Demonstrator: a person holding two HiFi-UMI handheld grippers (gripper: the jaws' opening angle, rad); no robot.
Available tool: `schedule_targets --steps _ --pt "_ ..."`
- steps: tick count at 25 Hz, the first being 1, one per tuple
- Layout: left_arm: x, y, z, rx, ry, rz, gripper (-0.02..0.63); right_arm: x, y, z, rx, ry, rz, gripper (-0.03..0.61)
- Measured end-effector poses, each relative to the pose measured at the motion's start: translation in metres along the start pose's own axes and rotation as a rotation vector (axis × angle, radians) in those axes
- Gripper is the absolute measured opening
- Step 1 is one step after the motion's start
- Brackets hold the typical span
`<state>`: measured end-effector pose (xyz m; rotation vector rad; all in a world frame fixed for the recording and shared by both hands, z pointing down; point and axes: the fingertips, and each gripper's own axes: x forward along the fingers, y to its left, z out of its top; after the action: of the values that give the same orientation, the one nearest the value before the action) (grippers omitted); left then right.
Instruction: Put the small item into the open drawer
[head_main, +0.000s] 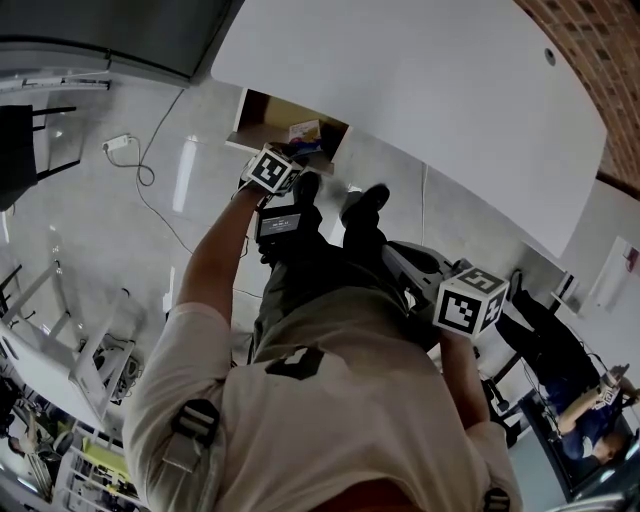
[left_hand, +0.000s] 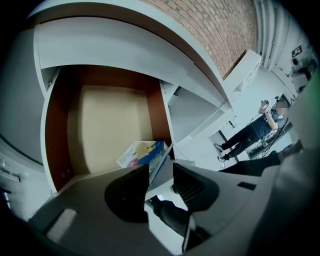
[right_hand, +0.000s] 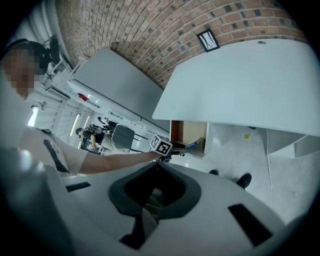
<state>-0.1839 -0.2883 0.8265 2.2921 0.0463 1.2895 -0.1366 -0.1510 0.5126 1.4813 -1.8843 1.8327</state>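
The open drawer (left_hand: 110, 125) hangs under the white table, with brown walls and a pale floor. A small blue and white box (left_hand: 141, 153) lies inside it, at the front right corner. My left gripper (left_hand: 161, 181) is open just in front of that corner, with nothing between its pads and the box beyond its tips. In the head view its marker cube (head_main: 271, 170) sits at the drawer (head_main: 262, 115) front, near the box (head_main: 305, 131). My right gripper (right_hand: 156, 165) is shut and empty, held back by my side; its cube (head_main: 470, 300) shows there.
The white tabletop (head_main: 420, 90) overhangs the drawer. My shoes (head_main: 365, 203) stand on the floor just before it. A cable and power strip (head_main: 118, 143) lie at the left. A person (left_hand: 250, 132) stands farther off, and a brick wall (right_hand: 150, 35) rises behind.
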Motion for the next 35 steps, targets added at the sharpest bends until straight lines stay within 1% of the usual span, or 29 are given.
schedule_targets --steps 4,9,11,13,16,19,21,23,25,27,31,35 --pt "-0.009 0.003 -0.002 -0.003 0.021 0.021 0.14 0.0 0.002 0.003 -0.009 -0.002 0.005 0.002" --pt "-0.034 0.006 0.003 -0.023 -0.011 0.045 0.16 -0.001 0.011 0.01 -0.045 -0.016 0.027 0.002" --pt "-0.057 0.007 0.012 -0.034 -0.053 0.062 0.16 -0.004 0.019 0.017 -0.104 -0.028 0.029 0.002" --pt "-0.084 0.012 0.016 -0.049 -0.106 0.086 0.16 -0.003 0.03 0.023 -0.195 -0.033 0.029 0.002" --pt "-0.132 0.012 0.02 -0.055 -0.184 0.127 0.16 0.002 0.048 0.029 -0.294 -0.037 0.057 0.002" --pt "-0.173 -0.01 0.035 -0.024 -0.272 0.133 0.157 0.003 0.061 0.033 -0.332 -0.065 0.093 0.002" --pt "-0.197 -0.028 0.049 0.012 -0.337 0.147 0.112 0.002 0.068 0.036 -0.34 -0.084 0.1 0.002" --pt "-0.217 -0.046 0.064 0.048 -0.395 0.169 0.032 -0.001 0.071 0.039 -0.349 -0.103 0.107 0.002" --pt "-0.227 -0.069 0.077 0.065 -0.432 0.153 0.02 -0.006 0.071 0.041 -0.362 -0.122 0.116 0.002" --pt "-0.231 -0.089 0.084 0.092 -0.44 0.141 0.017 -0.011 0.073 0.041 -0.376 -0.138 0.125 0.002" --pt "-0.24 -0.108 0.084 0.205 -0.411 0.174 0.017 -0.011 0.087 0.041 -0.405 -0.163 0.144 0.002" --pt "-0.25 -0.121 0.087 0.252 -0.413 0.185 0.017 -0.01 0.095 0.042 -0.41 -0.18 0.167 0.002"
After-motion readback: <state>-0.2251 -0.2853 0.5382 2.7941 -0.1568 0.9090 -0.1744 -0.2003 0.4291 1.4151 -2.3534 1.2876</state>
